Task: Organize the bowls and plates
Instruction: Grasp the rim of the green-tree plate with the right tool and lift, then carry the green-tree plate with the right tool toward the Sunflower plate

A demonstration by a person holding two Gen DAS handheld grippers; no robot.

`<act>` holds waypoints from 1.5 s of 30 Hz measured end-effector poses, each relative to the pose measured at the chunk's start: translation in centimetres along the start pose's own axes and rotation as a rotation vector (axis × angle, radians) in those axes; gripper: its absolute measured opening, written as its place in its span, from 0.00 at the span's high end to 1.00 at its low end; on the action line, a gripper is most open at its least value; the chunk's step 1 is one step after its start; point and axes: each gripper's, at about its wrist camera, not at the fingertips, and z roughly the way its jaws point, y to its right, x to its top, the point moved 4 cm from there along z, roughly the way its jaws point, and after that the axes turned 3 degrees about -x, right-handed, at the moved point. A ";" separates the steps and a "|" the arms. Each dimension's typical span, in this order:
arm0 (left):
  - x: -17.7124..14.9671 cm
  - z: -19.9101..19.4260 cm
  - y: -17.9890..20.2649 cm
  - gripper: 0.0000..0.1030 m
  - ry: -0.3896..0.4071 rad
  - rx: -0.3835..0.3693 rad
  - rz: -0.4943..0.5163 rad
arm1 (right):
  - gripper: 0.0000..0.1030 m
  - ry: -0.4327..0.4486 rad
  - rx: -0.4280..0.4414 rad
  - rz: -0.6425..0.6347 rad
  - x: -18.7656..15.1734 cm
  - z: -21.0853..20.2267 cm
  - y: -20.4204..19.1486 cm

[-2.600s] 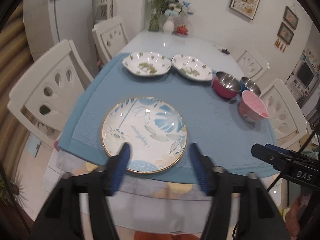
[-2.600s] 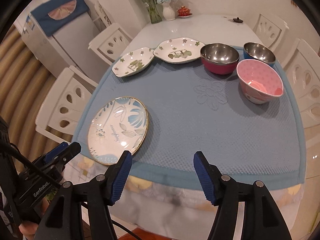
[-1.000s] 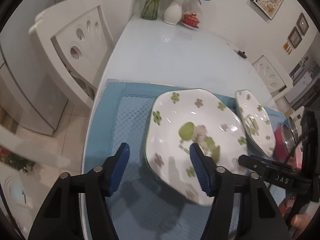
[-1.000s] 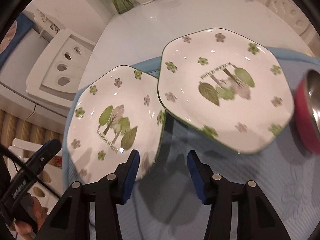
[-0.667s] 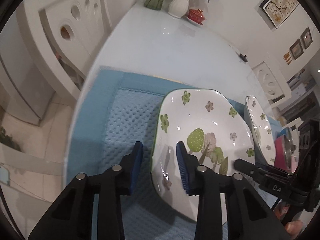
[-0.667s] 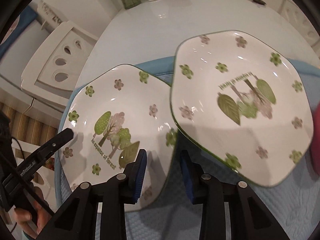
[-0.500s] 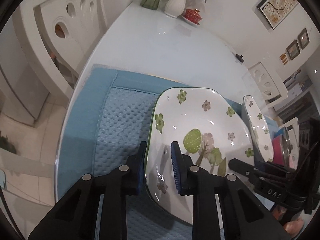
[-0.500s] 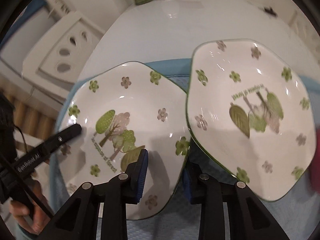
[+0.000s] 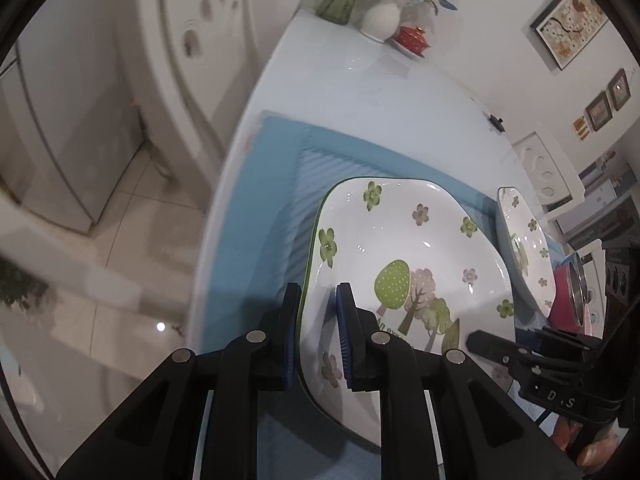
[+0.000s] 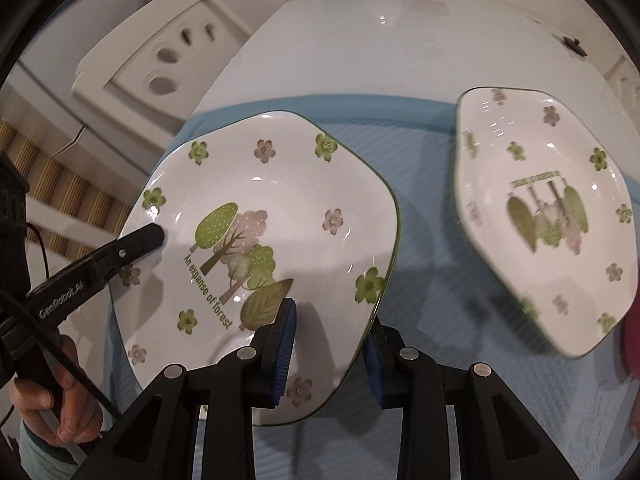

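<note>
A white plate (image 9: 408, 264) with green flowers and a tree picture lies over the blue mat (image 9: 272, 184). My left gripper (image 9: 318, 308) is shut on its left rim, one pad inside the plate and one outside. In the right wrist view the same plate (image 10: 256, 240) has my right gripper (image 10: 332, 320) shut on its near right rim. The left gripper's finger (image 10: 140, 240) rests on the plate's left edge there. A second flowered plate (image 10: 544, 216) lies to the right, apart from the first one.
A red bowl with a steel inside (image 9: 568, 296) stands beyond the second plate (image 9: 524, 248). A white chair (image 10: 160, 60) stands at the table's left side. Vases and a red pot (image 9: 410, 36) sit at the table's far end. A hand (image 10: 60, 400) holds the left gripper.
Both grippers went from open over the table to shut on opposite rims of the tree plate. A gap has opened between that plate and the second plate.
</note>
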 end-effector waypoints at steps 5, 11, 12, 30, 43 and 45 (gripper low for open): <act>-0.7 -0.8 -1.0 0.85 -0.005 0.004 -0.025 | 0.70 -0.028 0.030 -0.031 -1.6 0.0 -1.7; -1.6 -1.3 -1.0 0.85 -0.012 0.025 -0.014 | 0.71 -0.035 0.047 -0.046 -2.2 -0.3 -2.2; -1.7 -1.4 -1.0 0.85 -0.015 0.027 -0.015 | 0.71 -0.034 0.046 -0.049 -2.4 -0.6 -2.1; -5.3 -8.6 0.9 0.71 0.002 0.087 -0.023 | 0.66 0.056 0.037 0.038 -3.6 -10.3 0.3; -5.3 -13.9 4.5 0.25 0.155 0.038 0.013 | 0.31 0.151 0.216 0.177 -4.8 -17.8 3.7; -5.3 -13.8 4.5 0.25 0.158 0.047 0.016 | 0.25 0.158 0.241 0.171 -5.1 -18.0 3.4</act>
